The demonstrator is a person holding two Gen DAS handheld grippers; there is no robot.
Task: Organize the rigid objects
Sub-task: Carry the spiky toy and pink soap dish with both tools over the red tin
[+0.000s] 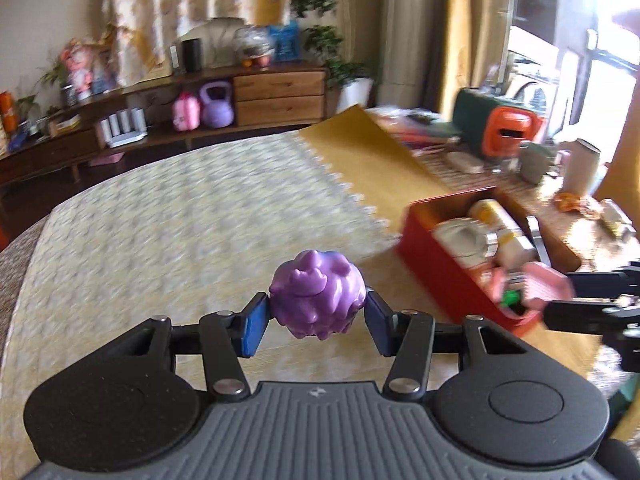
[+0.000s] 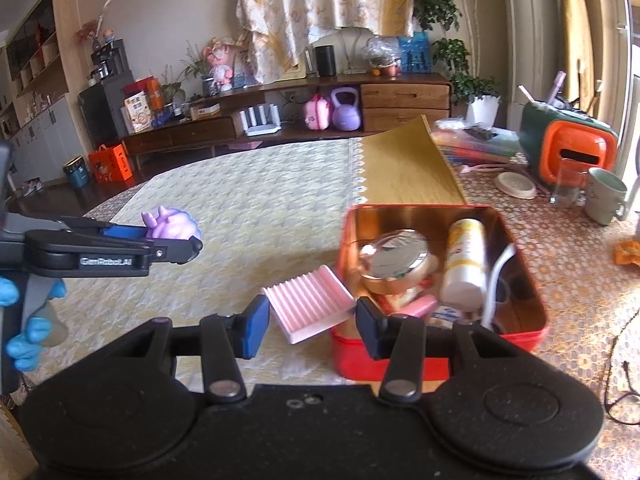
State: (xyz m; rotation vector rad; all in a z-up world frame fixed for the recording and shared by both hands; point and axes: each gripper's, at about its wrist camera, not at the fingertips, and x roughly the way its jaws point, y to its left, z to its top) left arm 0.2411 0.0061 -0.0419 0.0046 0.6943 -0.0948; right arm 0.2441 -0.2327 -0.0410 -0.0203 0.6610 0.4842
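Note:
My left gripper is shut on a purple spiky toy figure and holds it above the table; it also shows in the right wrist view. My right gripper is shut on a pink ribbed soap dish, held tilted over the left rim of the red tin box. The box holds a round mirrored compact, a white and yellow bottle and other small items. In the left wrist view the box lies to the right, with the soap dish at its near corner.
A pale yellow patterned cloth covers the table. A green mug, a glass, a small round dish and an orange-and-green case stand at the far right. Glasses lie at the right edge.

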